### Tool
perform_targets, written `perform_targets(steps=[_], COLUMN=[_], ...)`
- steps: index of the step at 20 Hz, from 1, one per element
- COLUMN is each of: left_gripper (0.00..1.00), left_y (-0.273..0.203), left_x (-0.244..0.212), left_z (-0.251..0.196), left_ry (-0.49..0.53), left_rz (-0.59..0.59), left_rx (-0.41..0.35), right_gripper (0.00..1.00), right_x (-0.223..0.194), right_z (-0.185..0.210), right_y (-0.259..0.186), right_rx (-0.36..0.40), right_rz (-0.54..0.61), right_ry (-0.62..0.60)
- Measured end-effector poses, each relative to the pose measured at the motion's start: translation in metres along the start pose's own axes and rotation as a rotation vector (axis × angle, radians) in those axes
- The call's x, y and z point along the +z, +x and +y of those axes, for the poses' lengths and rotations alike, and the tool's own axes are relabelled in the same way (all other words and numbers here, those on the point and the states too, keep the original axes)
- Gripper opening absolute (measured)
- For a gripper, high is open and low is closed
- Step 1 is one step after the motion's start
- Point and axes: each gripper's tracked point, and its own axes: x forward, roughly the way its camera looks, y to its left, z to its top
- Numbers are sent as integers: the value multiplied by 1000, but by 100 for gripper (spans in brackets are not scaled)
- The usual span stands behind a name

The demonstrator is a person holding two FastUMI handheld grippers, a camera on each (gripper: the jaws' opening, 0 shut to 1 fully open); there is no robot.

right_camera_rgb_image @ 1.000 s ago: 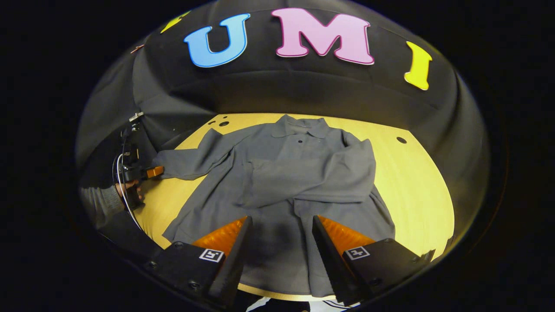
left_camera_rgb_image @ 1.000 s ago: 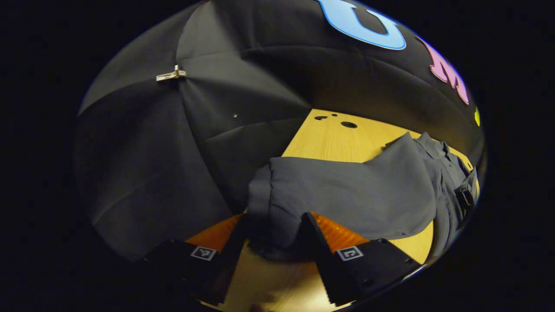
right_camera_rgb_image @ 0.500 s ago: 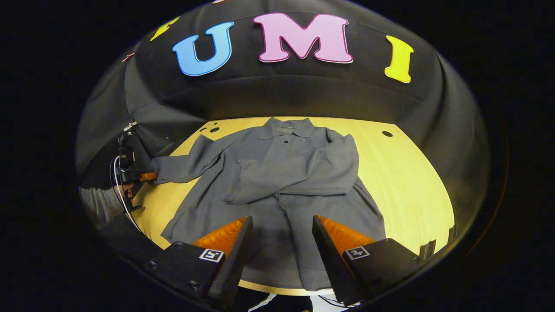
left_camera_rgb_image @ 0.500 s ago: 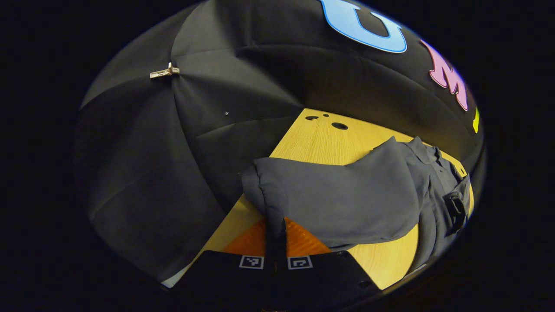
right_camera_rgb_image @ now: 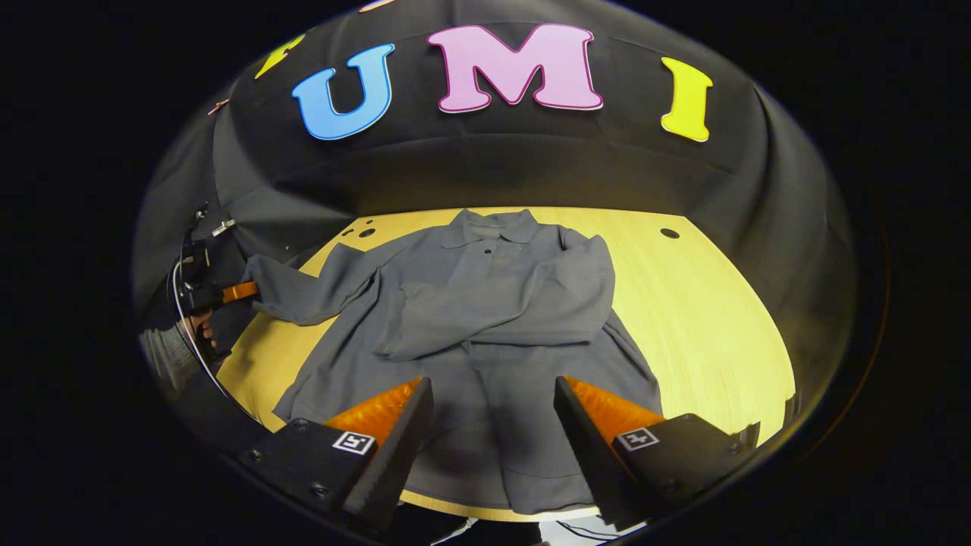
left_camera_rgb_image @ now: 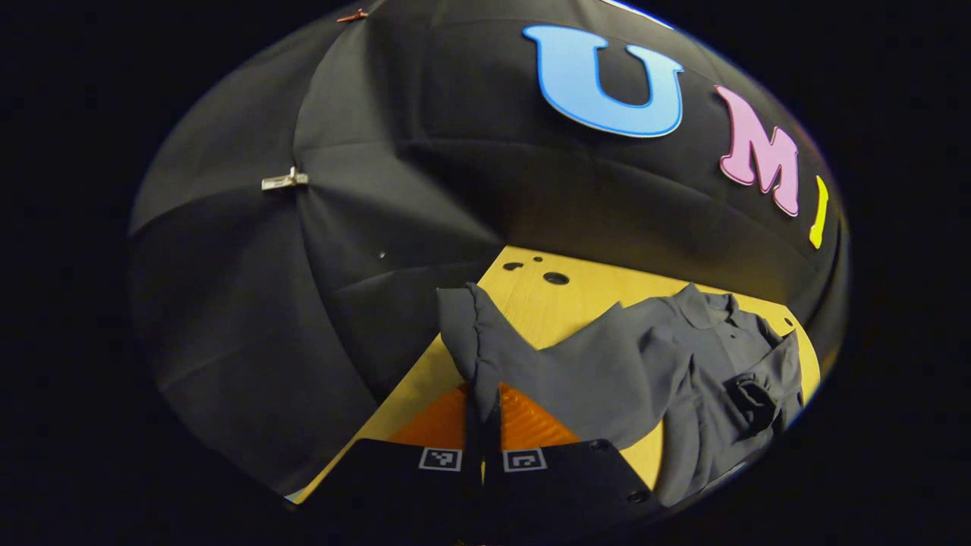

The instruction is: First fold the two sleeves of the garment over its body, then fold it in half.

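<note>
Grey garment [right_camera_rgb_image: 485, 318] flat on the wooden table [right_camera_rgb_image: 705, 318], centre frame.
Left gripper [left_camera_rgb_image: 482, 413] pinches the cuff of one sleeve [left_camera_rgb_image: 485, 345], raised at the table's left edge; right gripper [right_camera_rgb_image: 493, 425] spread above the hem. Right gripper view: other sleeve [right_camera_rgb_image: 523, 303] across the chest, bare wood at right.

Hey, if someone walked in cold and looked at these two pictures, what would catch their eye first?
A grey collared shirt spread on the yellow wooden table, one sleeve already folded across its chest. The left hand-held gripper is shut on the other sleeve's cuff, lifting it at the table's edge. The right hand-held gripper hovers open above the hem.
</note>
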Motion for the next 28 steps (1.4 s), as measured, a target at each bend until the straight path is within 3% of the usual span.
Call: perform_targets(steps=[8,15,22,28], left_gripper=[5,6,6,6], left_y=[-28,-60,-78,-79], left_x=[54,84,79,45], left_z=[-78,-177,-266,-344], left_ry=[41,60,109,161], left_rz=[-83,-128,-115,-49], left_rx=[-75,-211,-328,-431], right_gripper=[99,99,99,99], right_x=[0,-1,8,-3], right_z=[-18,-57,-92,-125], right_y=[4,0,-4,-4], right_rx=[-3,-48,-72,-108], right_rz=[4,3,-31,-22], right_ry=[33,52,104,146])
